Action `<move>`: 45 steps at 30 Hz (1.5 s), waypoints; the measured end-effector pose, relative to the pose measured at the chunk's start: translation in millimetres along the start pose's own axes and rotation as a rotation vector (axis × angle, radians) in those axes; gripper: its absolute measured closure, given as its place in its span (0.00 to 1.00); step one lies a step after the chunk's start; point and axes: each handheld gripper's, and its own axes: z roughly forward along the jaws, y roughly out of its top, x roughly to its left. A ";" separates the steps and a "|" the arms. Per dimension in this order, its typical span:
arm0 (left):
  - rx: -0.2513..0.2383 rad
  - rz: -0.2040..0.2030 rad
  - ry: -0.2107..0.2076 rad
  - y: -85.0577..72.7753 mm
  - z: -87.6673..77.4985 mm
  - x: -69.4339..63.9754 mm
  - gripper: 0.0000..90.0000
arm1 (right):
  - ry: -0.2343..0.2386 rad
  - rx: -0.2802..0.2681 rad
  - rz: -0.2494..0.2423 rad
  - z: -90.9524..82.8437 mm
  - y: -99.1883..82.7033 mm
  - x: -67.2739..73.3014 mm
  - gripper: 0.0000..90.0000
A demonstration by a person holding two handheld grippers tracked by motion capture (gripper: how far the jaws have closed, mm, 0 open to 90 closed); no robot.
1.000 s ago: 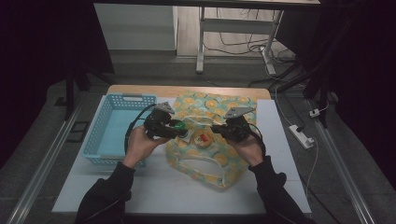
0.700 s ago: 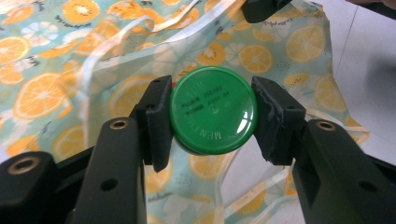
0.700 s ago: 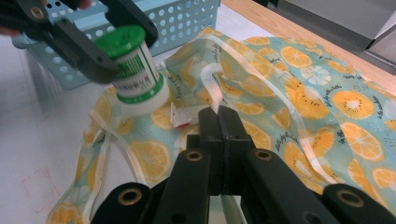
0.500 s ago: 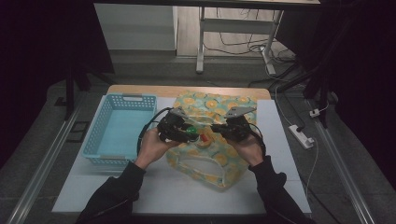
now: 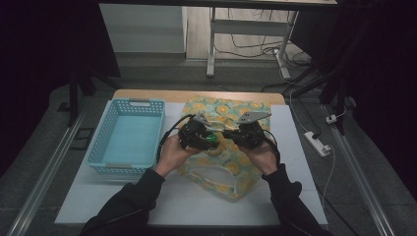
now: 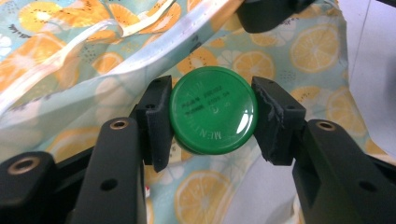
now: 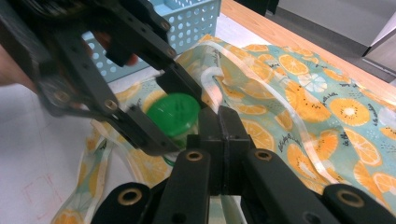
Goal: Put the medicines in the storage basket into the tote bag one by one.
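Observation:
A small jar with a green lid [image 6: 213, 115] is clamped by its sides between the pads of my left gripper [image 6: 212, 111]. In the high view the jar [image 5: 211, 141] and left gripper [image 5: 208, 139] hover over the middle of a fruit-print bag [image 5: 221, 108] with clear plastic trim, lying on the white table. My right gripper [image 7: 219, 122] is shut on the bag's clear rim and holds it raised just right of the jar [image 7: 173, 112]. In the high view the right gripper [image 5: 228, 133] faces the left one, almost touching.
A light blue plastic basket [image 5: 129, 140] stands empty at the table's left, beside the bag. A wooden strip [image 5: 196, 94] runs along the far edge of the table. A power strip [image 5: 318, 143] lies on the floor to the right.
My left hand has carried the jar to the right and slightly down, from near the basket to the bag's middle beside the right gripper. The right gripper has stayed put.

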 end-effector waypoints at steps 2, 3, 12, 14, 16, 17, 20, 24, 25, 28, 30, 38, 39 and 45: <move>0.005 -0.002 0.000 1.6 4.9 1.5 0.57 | 0.000 -0.003 -0.001 -0.4 0.2 0.4 1.00; 0.005 -0.003 0.003 2.3 7.0 2.3 0.57 | -0.002 -0.004 -0.001 -0.7 0.4 0.7 1.00; 0.028 -0.001 0.037 6.8 24.3 8.2 0.57 | 0.002 -0.004 -0.003 -1.1 0.3 1.4 1.00; 0.028 -0.005 0.041 7.0 26.3 10.2 0.57 | 0.001 0.002 -0.004 -0.5 -0.3 0.9 1.00; 0.028 -0.010 0.045 6.9 28.0 12.1 0.57 | 0.002 0.004 -0.002 0.0 -0.9 0.6 1.00; 0.030 -0.011 0.046 6.8 29.0 13.0 0.57 | 0.001 0.005 -0.003 0.3 -1.1 0.5 1.00; 0.040 -0.011 0.056 5.5 32.8 14.6 0.57 | 0.000 0.009 -0.004 0.5 -1.5 0.3 1.00; 0.027 -0.031 0.046 2.8 37.4 17.7 0.57 | -0.001 0.012 -0.001 0.4 -1.9 -0.1 1.00; 0.020 -0.038 0.043 2.3 37.9 18.4 0.57 | 0.000 0.011 -0.001 0.5 -2.1 -0.2 1.00; 0.008 -0.057 0.034 1.1 38.3 20.6 0.56 | 0.001 0.012 0.000 0.8 -2.7 -0.5 1.00; 0.006 -0.068 0.044 0.8 38.2 21.1 0.56 | -0.001 0.012 0.001 0.6 -2.8 -0.7 1.00; -0.012 -0.083 0.027 -0.7 30.7 20.3 0.40 | -0.006 0.005 0.006 -3.7 -2.5 -2.9 1.00; -0.008 -0.083 0.021 -0.9 29.5 20.2 0.38 | -0.006 0.004 0.007 -4.1 -2.4 -3.2 1.00; -0.031 -0.080 -0.019 -3.3 19.4 17.1 0.30 | -0.007 0.001 0.007 -5.4 -2.0 -3.2 1.00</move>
